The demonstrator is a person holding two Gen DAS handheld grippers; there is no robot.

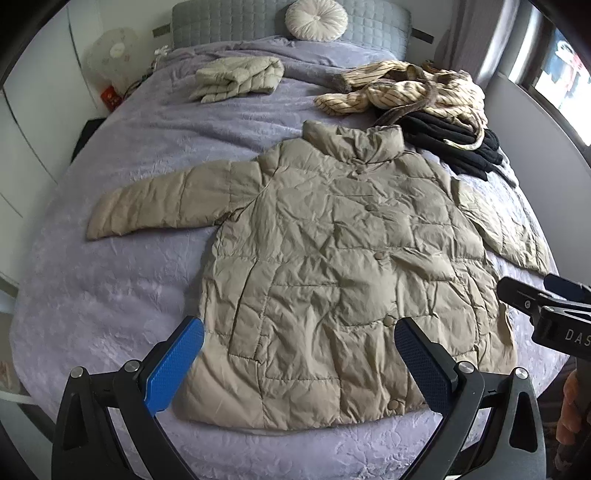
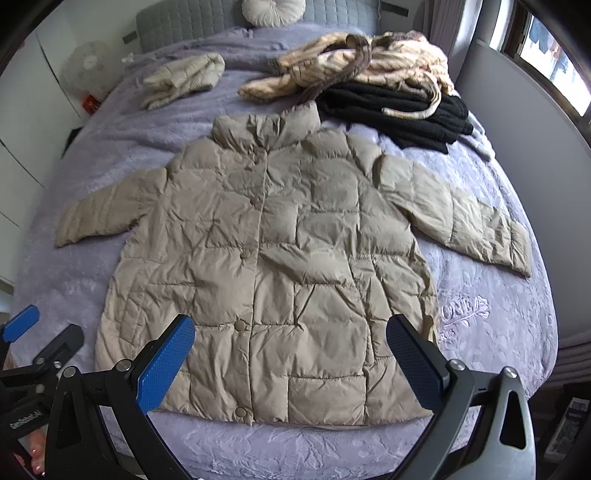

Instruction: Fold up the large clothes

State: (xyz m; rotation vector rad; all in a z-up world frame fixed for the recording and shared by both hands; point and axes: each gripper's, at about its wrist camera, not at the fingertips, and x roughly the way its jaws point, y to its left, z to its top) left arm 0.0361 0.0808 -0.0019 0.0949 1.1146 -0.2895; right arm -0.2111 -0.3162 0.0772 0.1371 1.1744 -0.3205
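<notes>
A beige quilted puffer jacket point(image 1: 332, 258) point(image 2: 266, 258) lies flat and buttoned on the lilac bed cover, collar toward the headboard, both sleeves spread out to the sides. My left gripper point(image 1: 299, 365) hovers open above the jacket's hem, nothing between its blue and black pads. My right gripper point(image 2: 290, 362) is likewise open over the hem, a little further right. Each gripper shows at the edge of the other's view: the right one point(image 1: 546, 306) at the far right, the left one point(image 2: 26, 332) at the lower left.
The lilac bed cover point(image 1: 129, 295) point(image 2: 498, 332) spreads around the jacket. Near the headboard lie a folded cream puffer point(image 1: 236, 77) point(image 2: 184, 77), a striped cream garment point(image 1: 399, 92) point(image 2: 351, 62) on a black one point(image 1: 454, 144) point(image 2: 399, 110), and a round cushion point(image 1: 316, 18). A fan point(image 1: 110, 55) stands left.
</notes>
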